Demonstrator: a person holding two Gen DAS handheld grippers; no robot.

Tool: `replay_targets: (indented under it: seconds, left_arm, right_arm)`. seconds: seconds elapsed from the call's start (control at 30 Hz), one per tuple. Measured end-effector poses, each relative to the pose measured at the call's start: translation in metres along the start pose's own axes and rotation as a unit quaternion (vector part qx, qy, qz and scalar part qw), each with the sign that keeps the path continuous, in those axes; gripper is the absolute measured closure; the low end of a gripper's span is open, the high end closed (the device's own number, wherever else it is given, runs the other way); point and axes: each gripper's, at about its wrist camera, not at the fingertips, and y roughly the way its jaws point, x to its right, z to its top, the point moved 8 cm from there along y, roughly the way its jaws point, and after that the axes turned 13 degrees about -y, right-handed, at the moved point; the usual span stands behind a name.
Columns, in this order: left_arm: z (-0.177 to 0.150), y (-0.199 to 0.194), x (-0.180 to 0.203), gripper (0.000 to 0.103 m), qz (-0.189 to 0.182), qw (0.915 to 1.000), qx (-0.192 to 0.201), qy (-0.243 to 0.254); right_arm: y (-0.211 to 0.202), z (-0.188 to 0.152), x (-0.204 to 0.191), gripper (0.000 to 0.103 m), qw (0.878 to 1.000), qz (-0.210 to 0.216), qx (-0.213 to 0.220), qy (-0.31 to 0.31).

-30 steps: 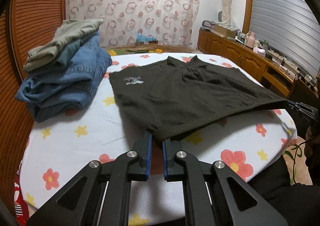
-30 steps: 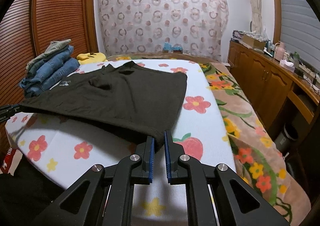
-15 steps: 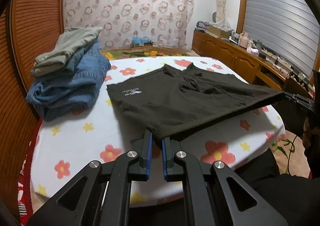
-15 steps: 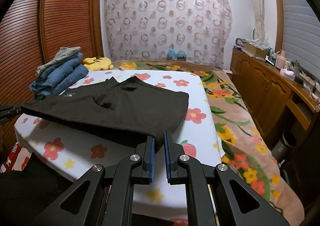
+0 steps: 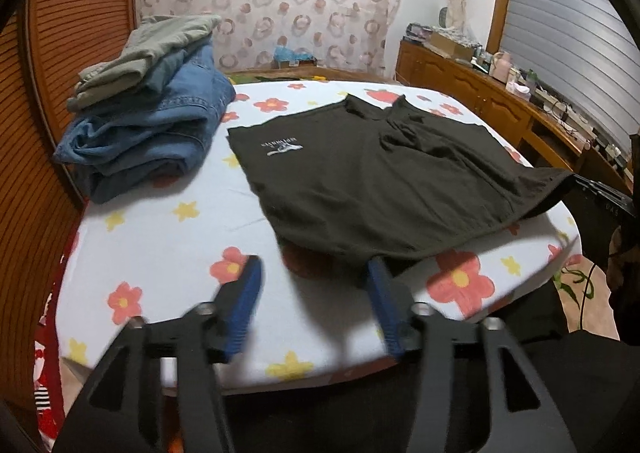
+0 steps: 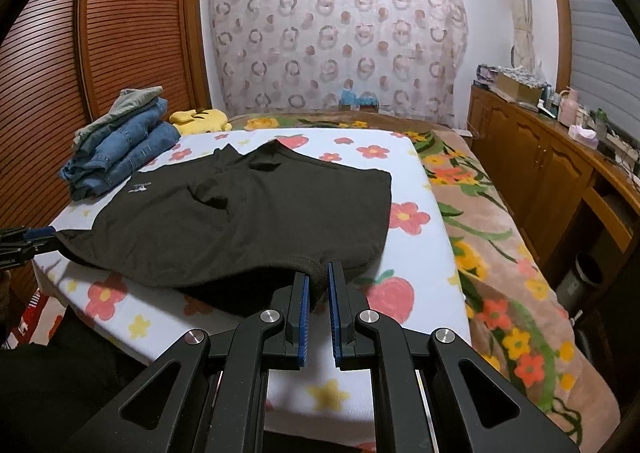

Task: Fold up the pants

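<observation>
Dark pants (image 5: pixel 380 181) with a small white logo lie spread on the flowered bed sheet (image 5: pixel 160 245). My left gripper (image 5: pixel 312 285) hangs over the near edge of the bed. Its jaws are opening, and the blue pads (image 5: pixel 246 293) stand wide apart. The hem lies loose just ahead of them, and nothing is pinched. In the right wrist view my right gripper (image 6: pixel 316 285) is shut on the near hem of the pants (image 6: pixel 240 221), lifting that corner a little. The left gripper (image 6: pixel 38 235) shows at the far left edge there, beside the other corner.
A stack of folded jeans topped by a grey-green garment (image 5: pixel 152 125) sits at the sheet's far left. A yellow plush toy (image 6: pixel 200 119) lies behind the stack. A flowered blanket (image 6: pixel 500 253) covers the bed's right side. Wooden cabinets (image 6: pixel 540 173) line the right wall.
The left jaws have sprung apart and let go of the pants hem, which now rests on the sheet. The right gripper stays clamped on its corner.
</observation>
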Motion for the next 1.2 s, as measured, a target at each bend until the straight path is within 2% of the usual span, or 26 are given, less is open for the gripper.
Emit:
replay_targets:
  seconds: [0.13,0.33,0.53,0.77,1.07,1.2]
  left_arm:
    - [0.006,-0.007,-0.003,0.024,-0.008,0.9999,0.012,-0.006]
    - [0.016,-0.012,-0.007,0.023,-0.002,0.9996,0.029,-0.003]
    - [0.025,-0.002,-0.009,0.023,0.003,0.9995,0.031,-0.003]
    - [0.028,0.004,-0.015,0.023,0.009,0.9994,0.032,-0.01]
    - [0.031,-0.002,-0.032,0.023,0.023,0.9985,0.042,-0.027]
    - [0.033,-0.004,-0.041,0.023,0.025,0.9981,0.047,-0.033]
  right_arm:
    - [0.003,0.009,-0.005,0.094,1.0,0.004,0.007,-0.006]
    - [0.01,0.019,-0.015,0.094,1.0,0.019,0.02,-0.014]
    - [0.022,0.039,-0.04,0.094,0.997,0.05,0.041,-0.038]
    - [0.046,0.06,-0.079,0.094,0.991,0.106,0.05,-0.066]
    - [0.063,0.084,-0.123,0.094,0.975,0.195,0.058,-0.093]
    - [0.067,0.085,-0.134,0.094,0.967,0.227,0.056,-0.104]
